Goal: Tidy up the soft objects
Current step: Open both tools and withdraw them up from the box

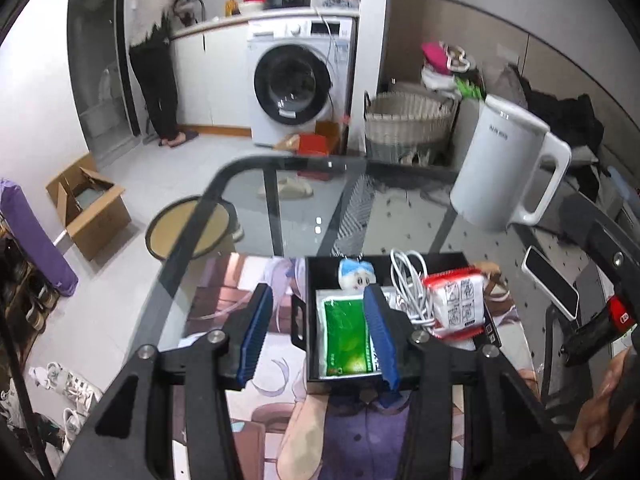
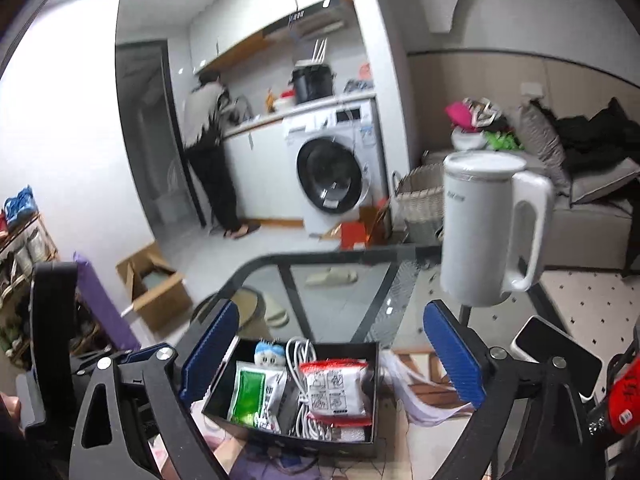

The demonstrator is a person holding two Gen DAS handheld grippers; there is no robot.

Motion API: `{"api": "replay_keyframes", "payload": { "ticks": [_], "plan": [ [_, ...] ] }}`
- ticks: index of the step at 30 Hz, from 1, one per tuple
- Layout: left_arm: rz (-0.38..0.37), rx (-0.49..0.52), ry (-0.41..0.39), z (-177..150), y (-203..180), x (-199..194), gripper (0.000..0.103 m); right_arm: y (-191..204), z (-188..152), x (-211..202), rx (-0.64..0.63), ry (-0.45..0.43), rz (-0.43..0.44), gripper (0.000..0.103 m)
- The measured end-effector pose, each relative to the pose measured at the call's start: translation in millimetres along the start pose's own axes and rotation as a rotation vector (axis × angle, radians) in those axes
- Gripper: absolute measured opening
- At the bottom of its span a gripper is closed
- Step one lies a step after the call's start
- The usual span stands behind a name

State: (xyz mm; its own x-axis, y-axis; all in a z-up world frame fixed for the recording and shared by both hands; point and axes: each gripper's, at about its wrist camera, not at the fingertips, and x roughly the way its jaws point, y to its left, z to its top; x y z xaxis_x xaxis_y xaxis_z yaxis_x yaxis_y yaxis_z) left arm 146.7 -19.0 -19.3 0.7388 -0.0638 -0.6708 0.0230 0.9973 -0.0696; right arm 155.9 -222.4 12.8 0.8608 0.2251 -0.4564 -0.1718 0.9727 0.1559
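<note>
A black box [image 1: 306,292] [image 2: 374,392] sits on the glass table. In it lie a green packet [image 1: 344,332] [image 2: 246,394], a small blue-and-white plush toy [image 1: 356,274] [image 2: 267,353], a coiled white cable [image 1: 412,280] [image 2: 298,354] and a red-and-white snack bag [image 1: 456,300] [image 2: 336,392]. My left gripper [image 1: 316,340] is open, its jaws astride the box's left wall, one finger over the green packet. My right gripper [image 2: 332,360] is open and empty, held above the box.
A white kettle [image 1: 500,168] [image 2: 488,228] stands at the table's far right. A phone [image 1: 552,288] [image 2: 556,360] lies right of the box. An illustrated mat [image 1: 248,276] lies under the box. A person stands at the far counter.
</note>
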Motion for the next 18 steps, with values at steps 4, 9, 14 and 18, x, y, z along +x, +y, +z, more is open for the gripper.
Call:
{"api": "replay_keyframes", "payload": {
  "ticks": [4,9,14,18],
  "plan": [
    [0.000,-0.014,-0.102,-9,7,-25,0.052,3,-4,-23,0.004,-0.093,-0.019,0.101],
    [-0.022,0.025,-0.168,-28,14,-42,0.057,1,-20,-46,0.024,-0.148,-0.021,0.101],
    [0.029,0.095,-0.271,-51,19,-66,0.058,5,-40,-67,-0.010,-0.170,-0.027,0.102],
    [0.064,0.133,-0.347,-64,20,-84,0.089,7,-58,-87,-0.084,-0.207,-0.051,0.102]
  ]
}}
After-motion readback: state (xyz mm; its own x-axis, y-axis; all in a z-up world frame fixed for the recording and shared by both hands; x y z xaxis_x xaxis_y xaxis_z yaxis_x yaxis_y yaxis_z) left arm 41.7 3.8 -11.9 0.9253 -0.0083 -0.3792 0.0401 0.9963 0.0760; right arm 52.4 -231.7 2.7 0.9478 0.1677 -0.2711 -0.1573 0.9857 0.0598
